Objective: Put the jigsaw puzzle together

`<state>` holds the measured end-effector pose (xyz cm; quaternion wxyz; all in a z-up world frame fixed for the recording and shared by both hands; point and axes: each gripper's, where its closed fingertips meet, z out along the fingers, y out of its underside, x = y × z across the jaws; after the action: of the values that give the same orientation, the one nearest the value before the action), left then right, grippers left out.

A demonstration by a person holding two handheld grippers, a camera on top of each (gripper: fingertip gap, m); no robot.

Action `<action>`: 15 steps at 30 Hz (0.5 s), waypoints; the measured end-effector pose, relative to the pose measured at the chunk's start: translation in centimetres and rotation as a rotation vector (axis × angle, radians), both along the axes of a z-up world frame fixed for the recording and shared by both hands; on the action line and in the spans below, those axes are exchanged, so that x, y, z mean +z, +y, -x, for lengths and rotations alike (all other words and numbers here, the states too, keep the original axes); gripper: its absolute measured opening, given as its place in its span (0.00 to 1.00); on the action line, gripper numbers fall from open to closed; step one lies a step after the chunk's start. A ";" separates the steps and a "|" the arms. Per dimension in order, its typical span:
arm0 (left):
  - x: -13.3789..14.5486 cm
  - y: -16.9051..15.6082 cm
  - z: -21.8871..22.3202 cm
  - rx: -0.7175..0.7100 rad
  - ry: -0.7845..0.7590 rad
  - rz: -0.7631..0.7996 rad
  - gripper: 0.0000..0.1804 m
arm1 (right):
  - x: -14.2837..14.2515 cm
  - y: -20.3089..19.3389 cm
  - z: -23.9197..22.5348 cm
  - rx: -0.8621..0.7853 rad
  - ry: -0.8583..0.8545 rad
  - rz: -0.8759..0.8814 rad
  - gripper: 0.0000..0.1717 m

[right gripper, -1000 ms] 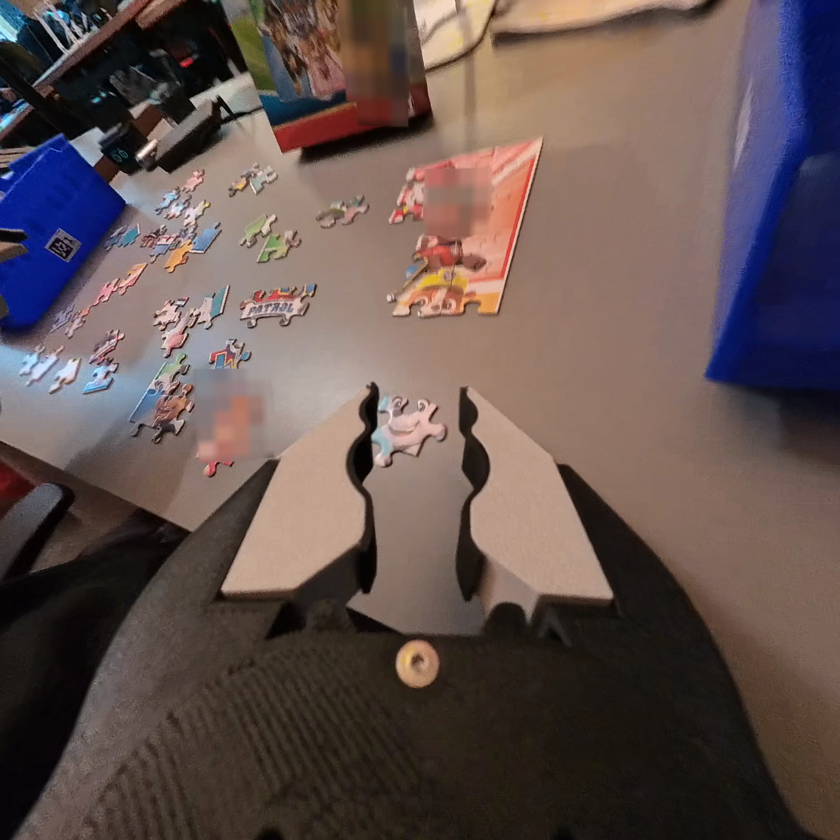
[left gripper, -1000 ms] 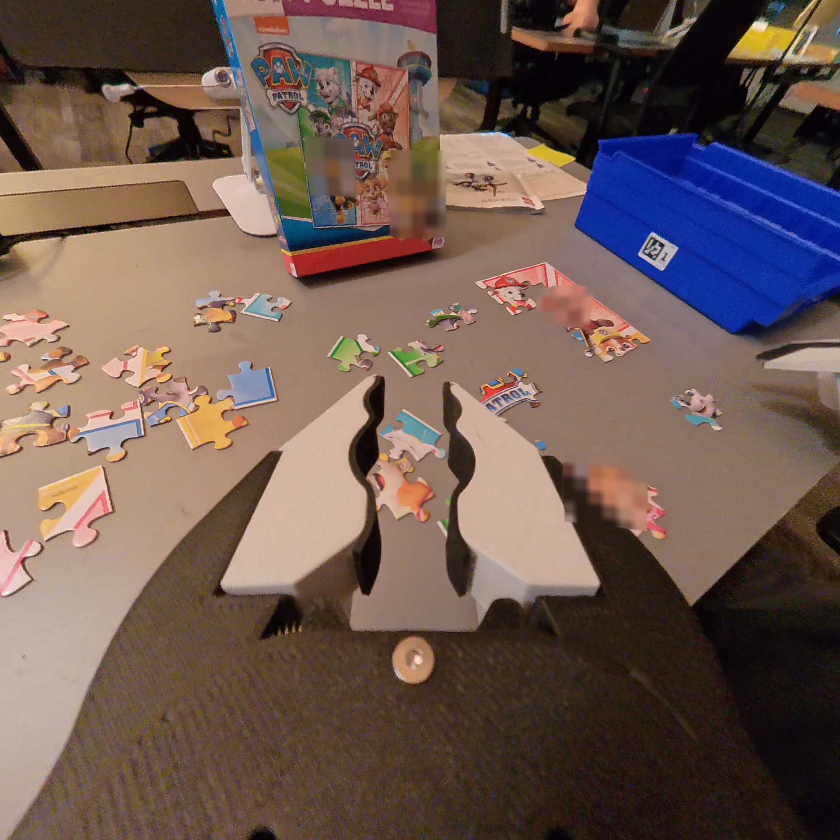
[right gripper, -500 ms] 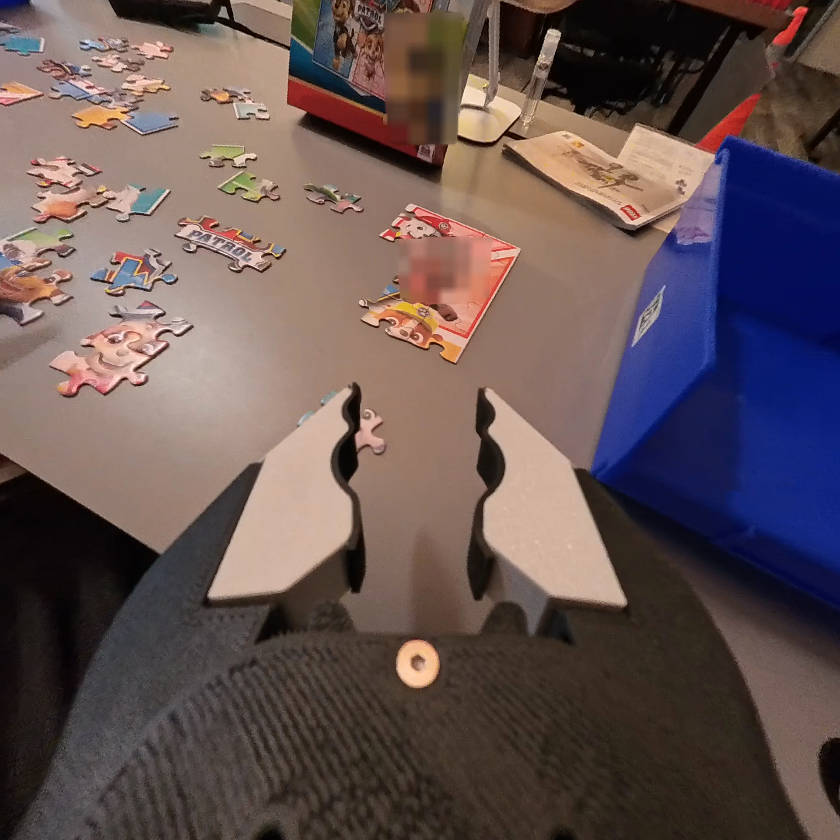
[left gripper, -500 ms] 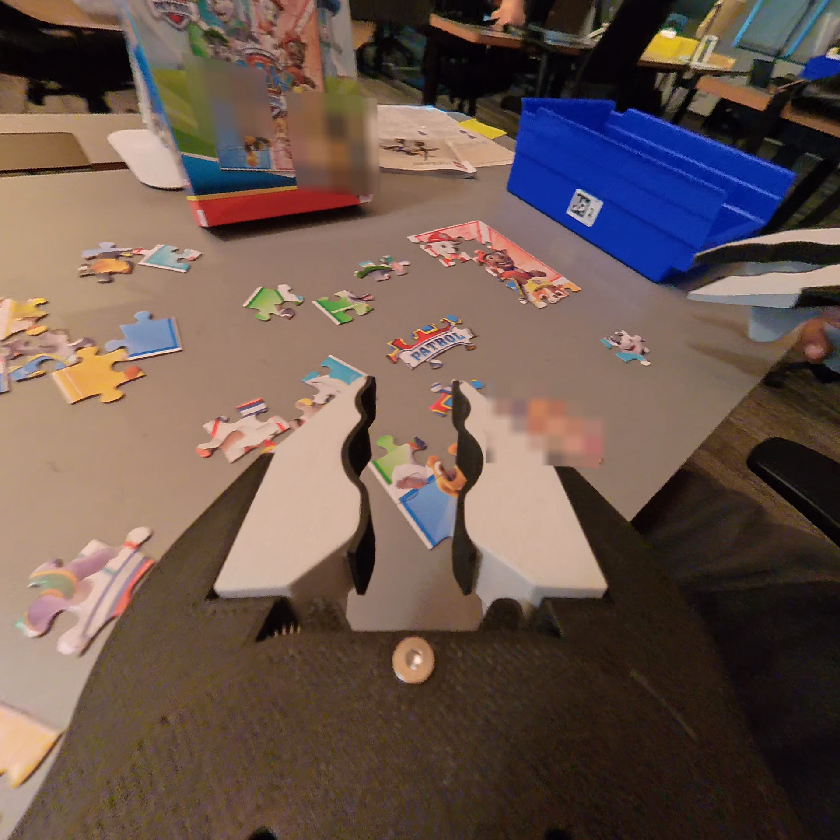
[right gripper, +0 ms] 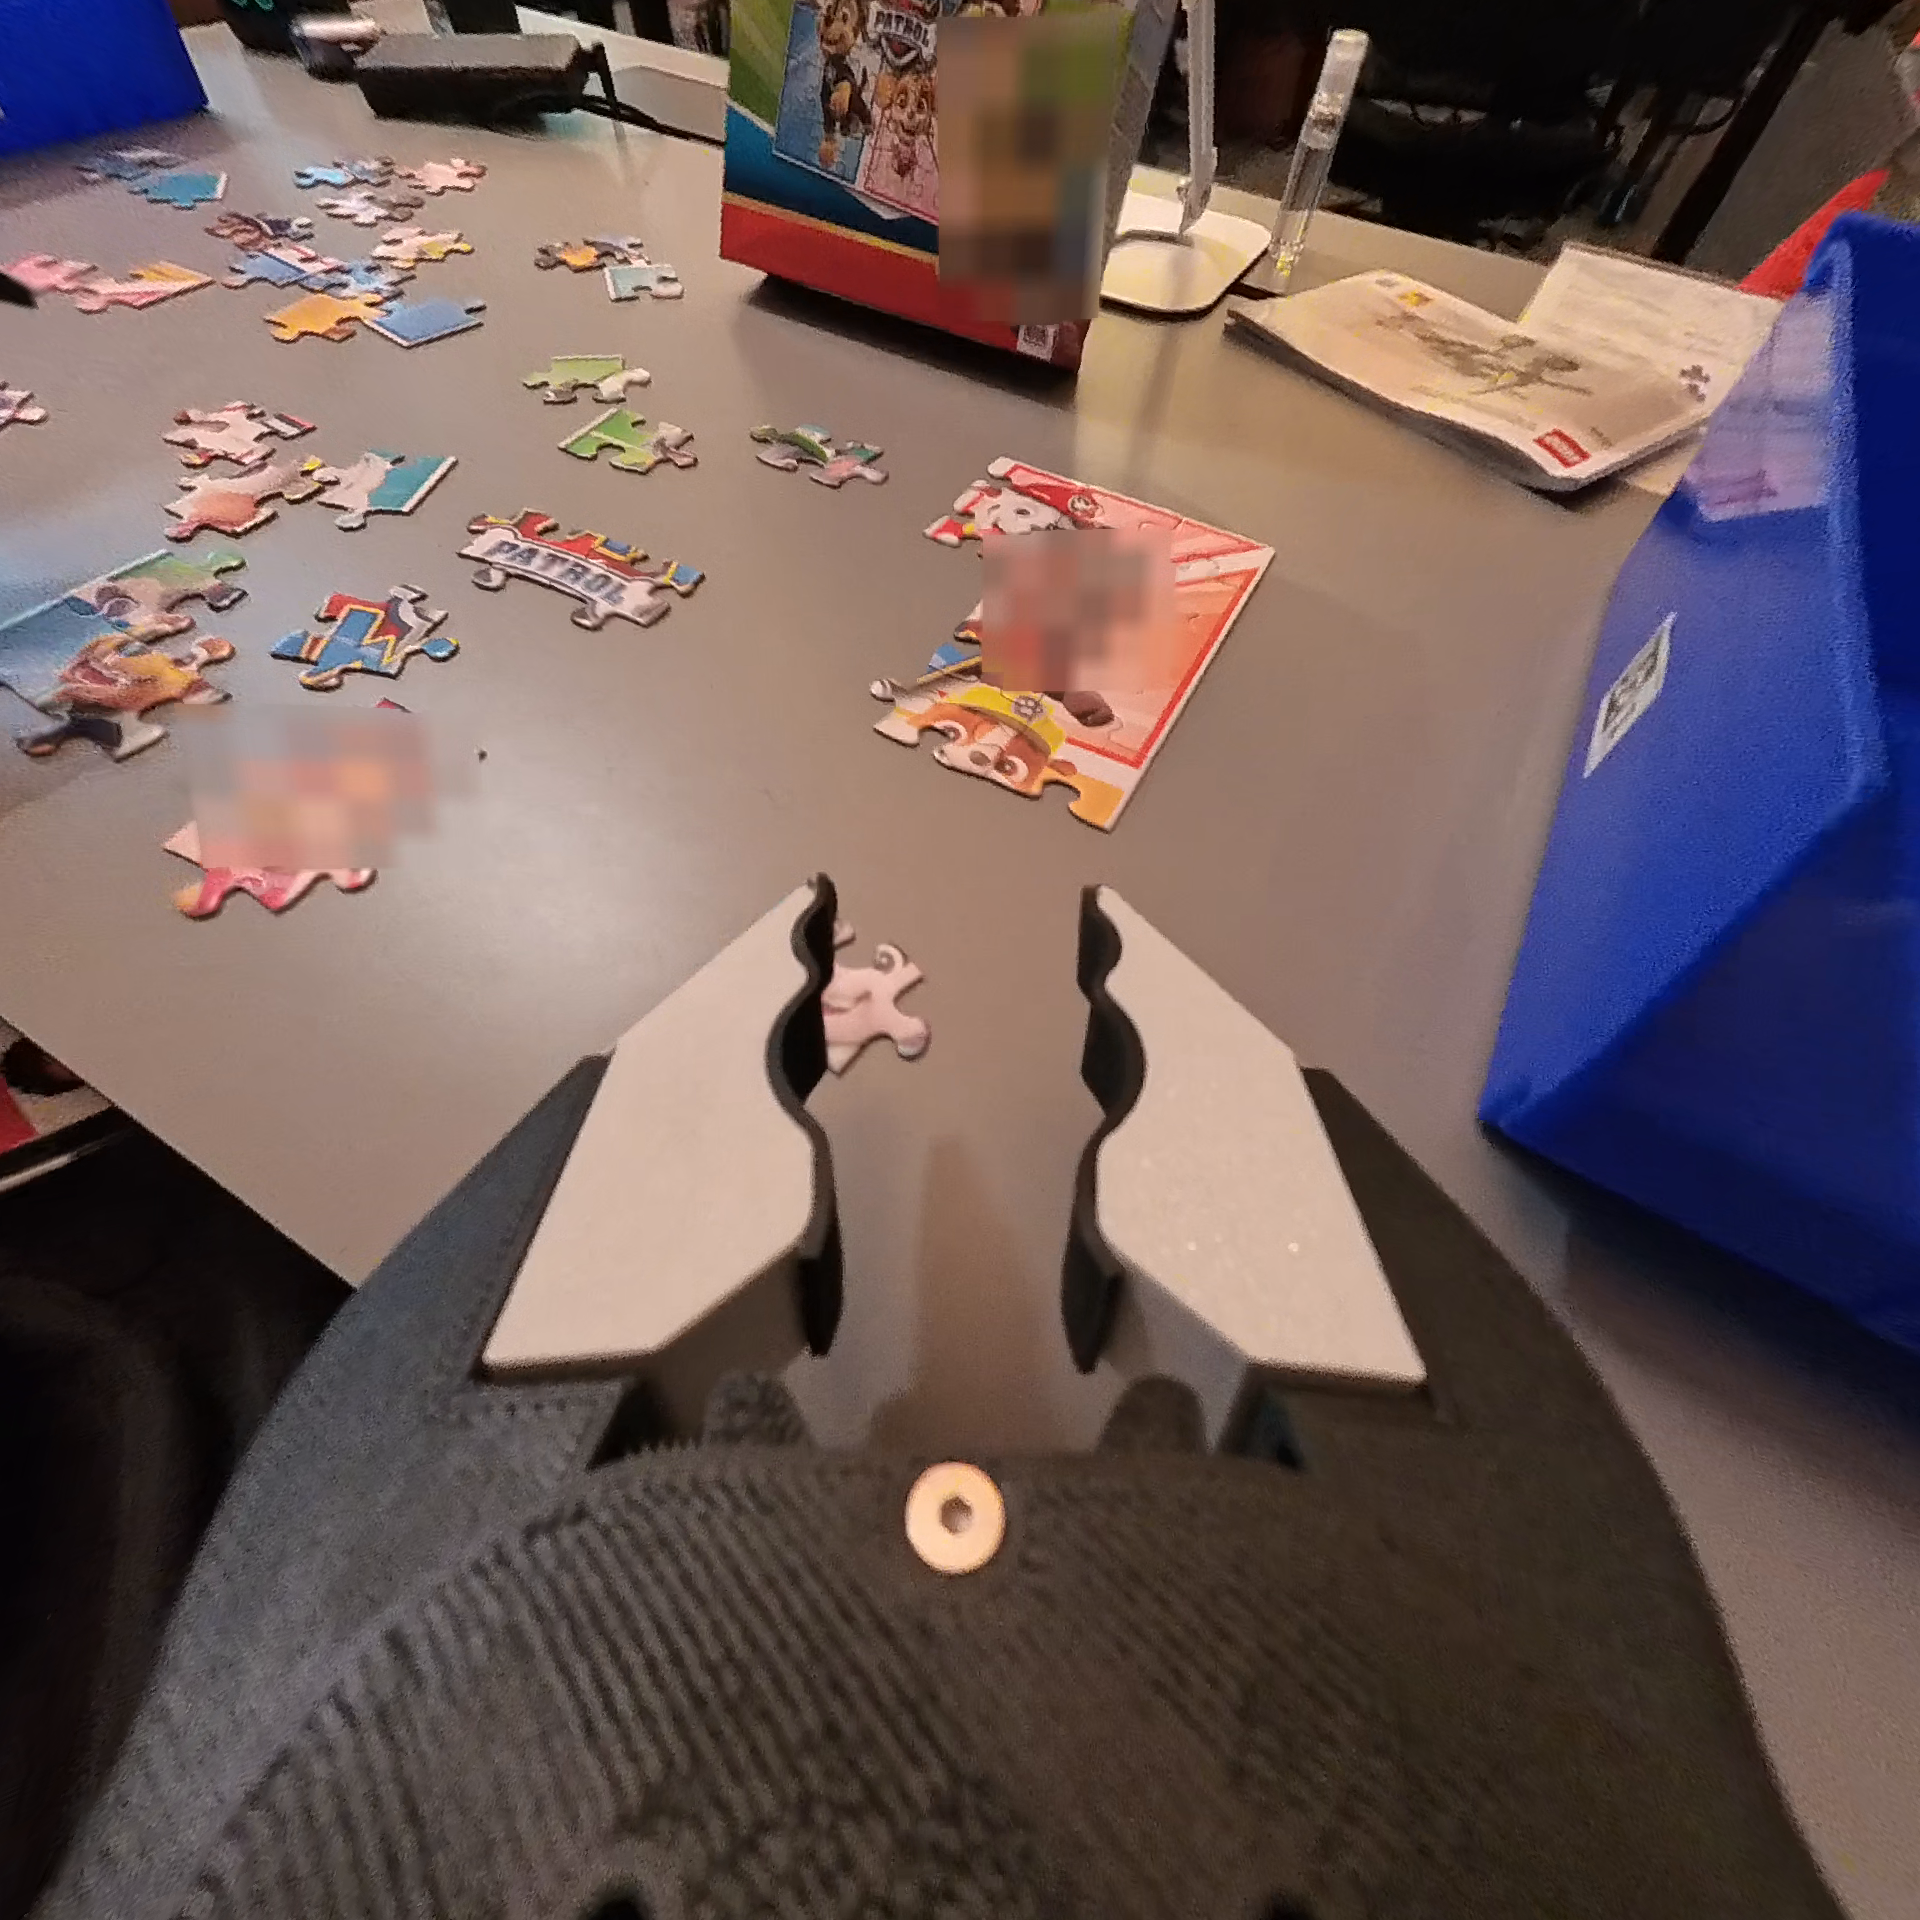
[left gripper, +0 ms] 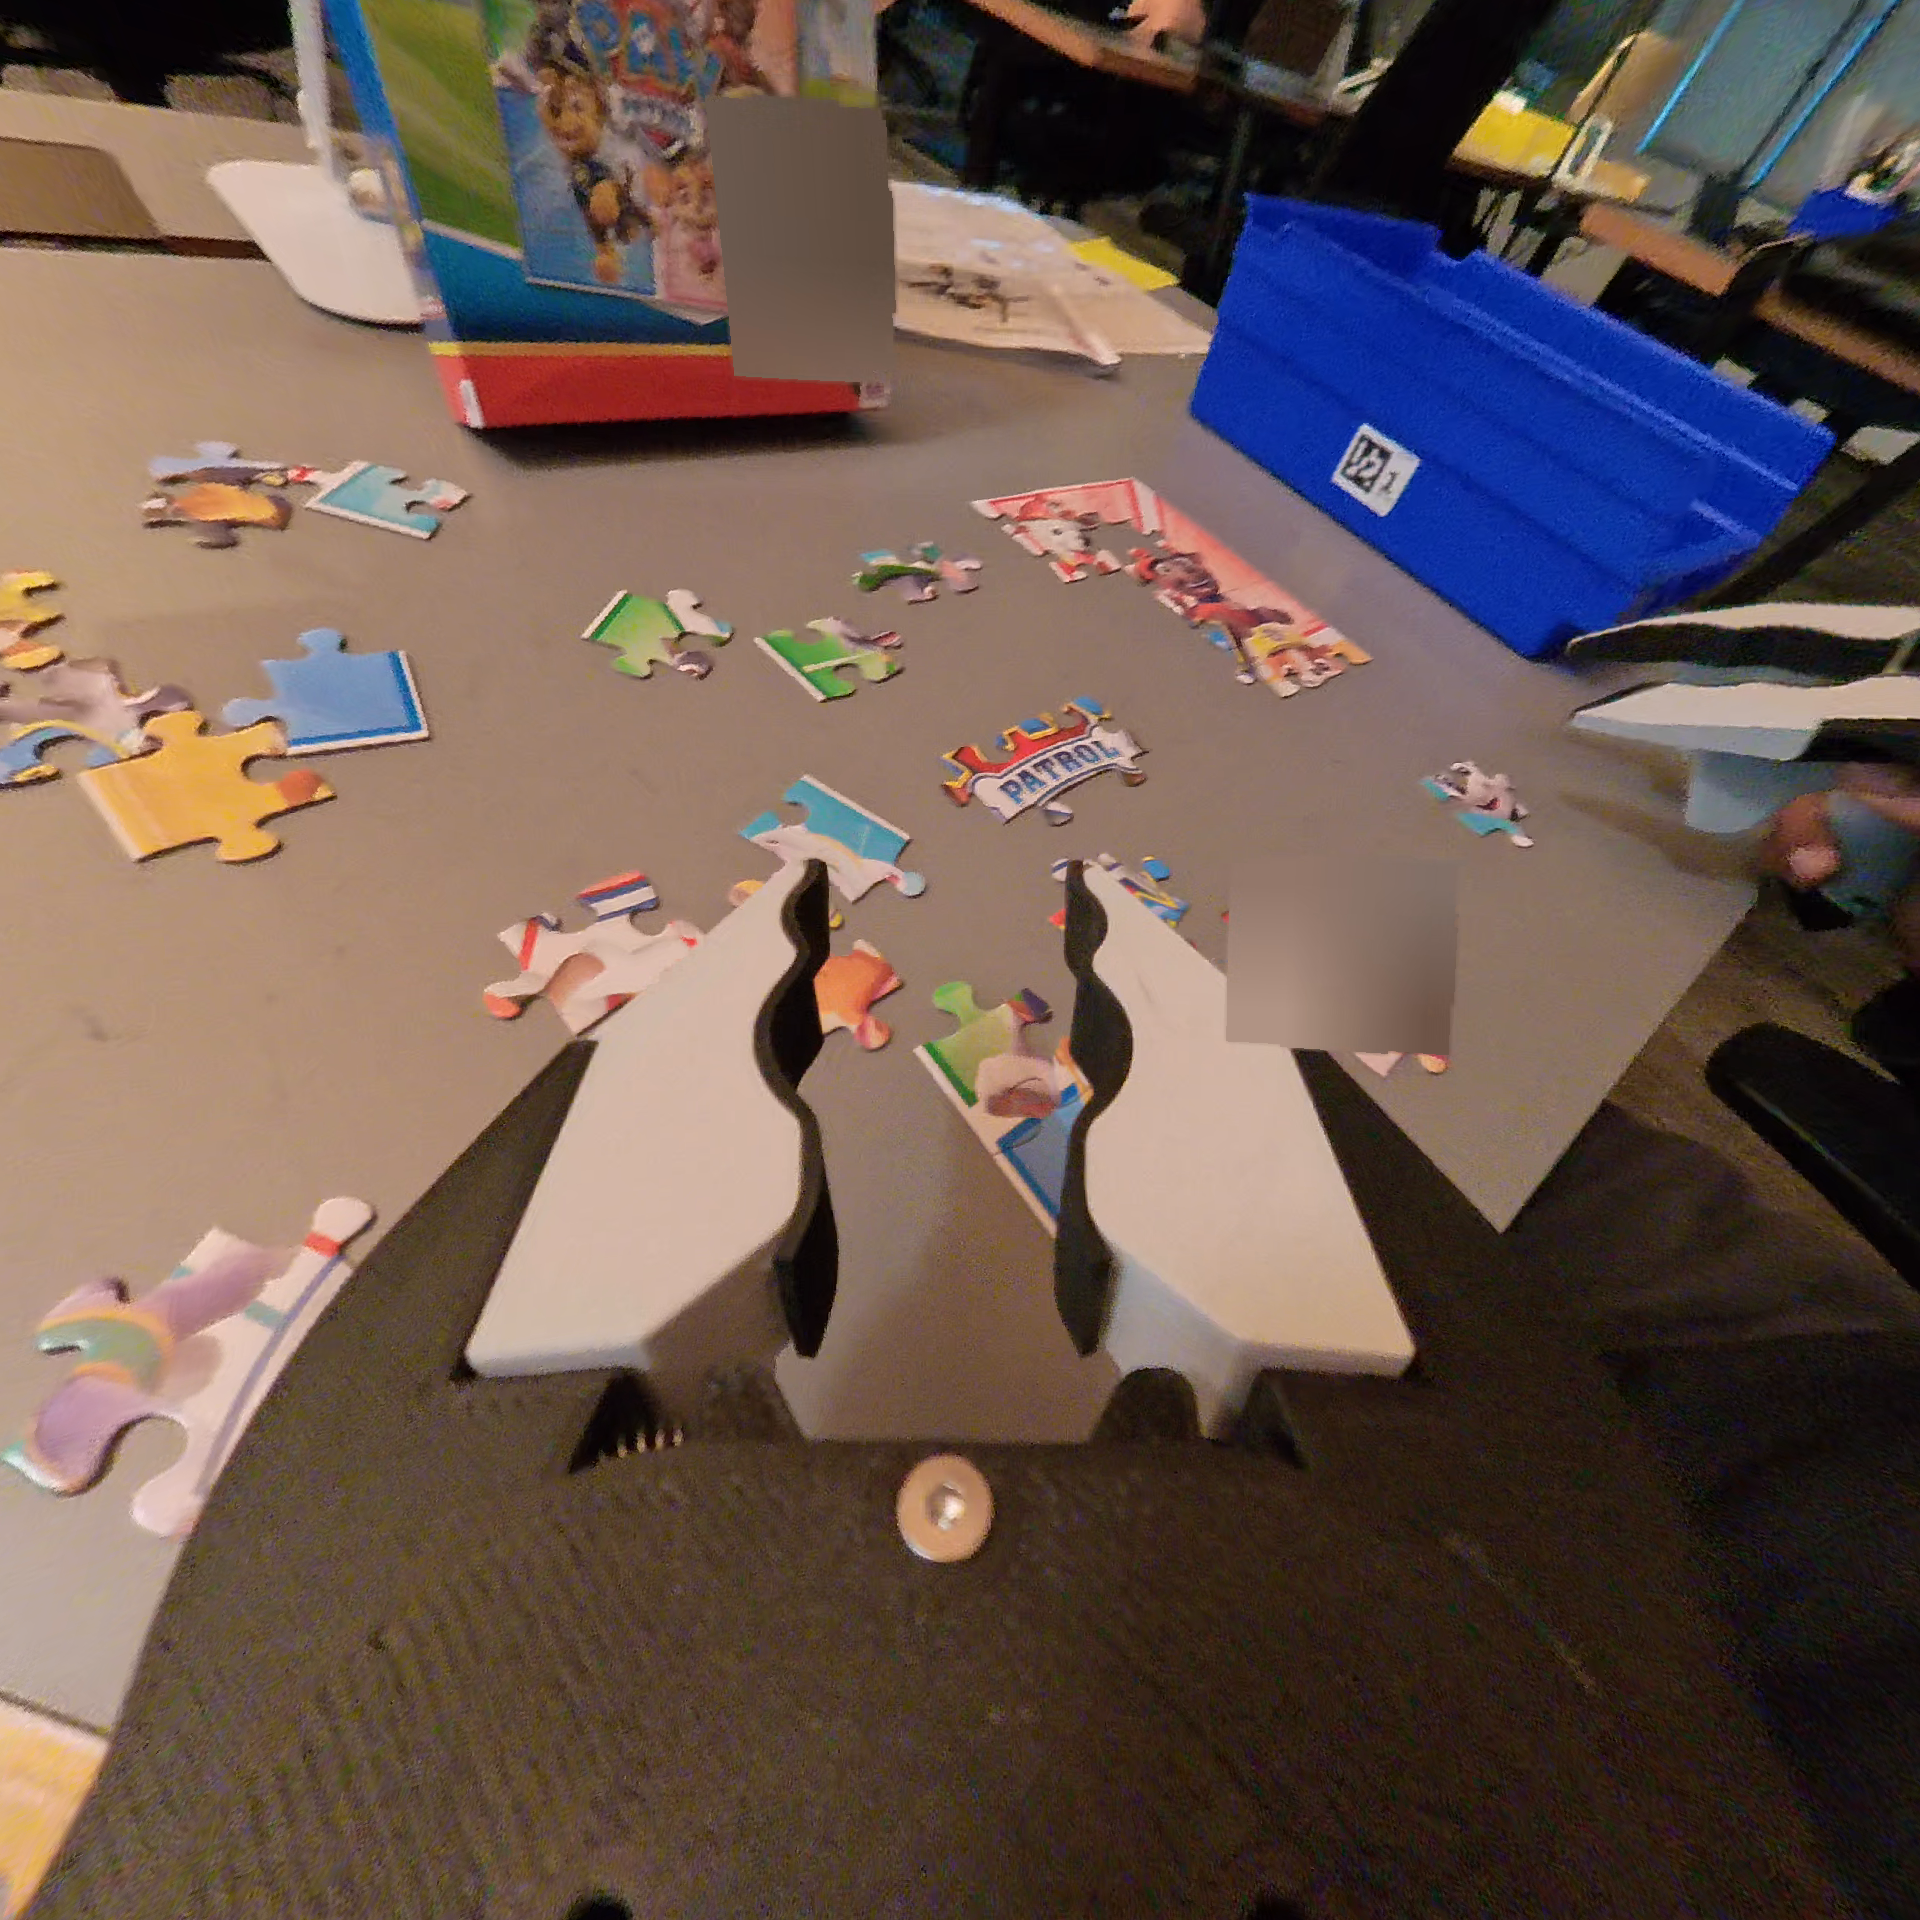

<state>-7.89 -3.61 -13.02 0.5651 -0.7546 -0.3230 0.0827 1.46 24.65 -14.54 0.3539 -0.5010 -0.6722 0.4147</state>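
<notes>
Over the grey tabletop [right gripper: 644, 935], right tongs [right gripper: 956, 899] gape wide and empty, a pale puzzle piece [right gripper: 873, 1003] lying flat just inside the left finger; left tongs [left gripper: 940, 883], also wide, hover above a green-edged piece [left gripper: 997, 1049]

matt grey table [right gripper: 644, 935] — glossy plastic bin [right gripper: 1766, 831]

Left wrist view: the puzzle box [left gripper: 644, 208] is cut off by the top edge; a purple piece [left gripper: 156, 1361] at lower left is partly hidden by the gripper body. A green-and-blue piece [left gripper: 997, 1070] at centre runs under the right finger [left gripper: 1195, 1143]. The other gripper [left gripper: 1756, 675] is cut off by the right edge. Right wrist view: a pale piece [right gripper: 873, 997], perhaps pink-white, is half hidden behind the left finger [right gripper: 707, 1122]; the blue bin [right gripper: 1745, 831] leaves the frame at right.
</notes>
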 end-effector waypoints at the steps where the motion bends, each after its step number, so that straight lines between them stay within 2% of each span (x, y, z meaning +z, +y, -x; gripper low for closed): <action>1: -0.1 -0.1 0.3 0.007 -0.006 0.004 0.25 | 0.3 -0.2 0.2 0.004 0.005 -0.002 0.27; 7: -0.4 -1.1 1.2 0.047 -0.023 -0.008 0.24 | 1.3 -0.2 2.3 -0.011 0.010 0.026 0.32; 11: -0.2 -2.3 1.2 0.075 -0.056 -0.056 0.24 | 2.3 -0.2 4.0 -0.007 0.069 0.044 0.31; 15: -0.5 -3.1 1.3 0.116 -0.070 -0.048 0.24 | 2.0 -0.5 5.9 0.004 0.084 0.075 0.30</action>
<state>-9.19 -6.70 -13.54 0.5658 -0.7233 -0.3875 0.0812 -4.45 24.18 -12.57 0.3619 -0.4945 -0.6417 0.4612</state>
